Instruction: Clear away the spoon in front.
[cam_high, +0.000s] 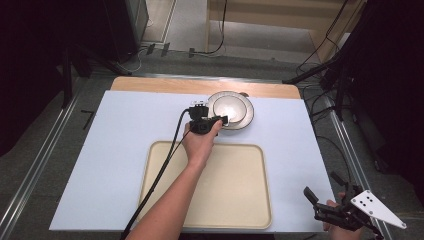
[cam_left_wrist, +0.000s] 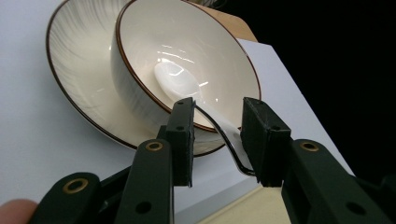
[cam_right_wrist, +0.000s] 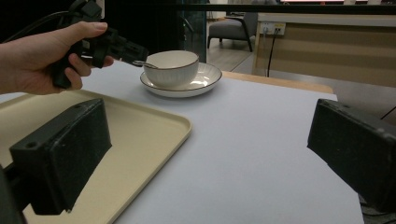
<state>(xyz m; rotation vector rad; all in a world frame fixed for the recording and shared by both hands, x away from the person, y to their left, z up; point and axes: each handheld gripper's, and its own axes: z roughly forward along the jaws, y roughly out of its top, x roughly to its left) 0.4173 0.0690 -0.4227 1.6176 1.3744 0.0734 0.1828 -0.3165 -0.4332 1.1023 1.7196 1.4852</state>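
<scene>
Left gripper view: the left gripper's (cam_left_wrist: 217, 140) two black jaws stand partly open on either side of the handle of a glossy white ceramic spoon (cam_left_wrist: 180, 81). A gap shows on both sides of the handle, so the pads do not appear to press it. Just beyond the jaw tips, the spoon's scoop lies inside a cream ceramic bowl with a brown rim (cam_left_wrist: 187, 60), and the handle slopes out over that rim towards the gripper. The bowl sits on a matching cream plate (cam_left_wrist: 74, 56), farther ahead and lower.

The step in hand looks like taking hold of the spoon. The next move would call for closing squarely on the thin handle, then lifting without tipping the bowl.

In the high view, a large beige plastic tray (cam_high: 240, 200) lies behind the left gripper, towards the person. The right gripper (cam_high: 327, 195) rests wide open and holding nothing, well apart at the table's near corner.
</scene>
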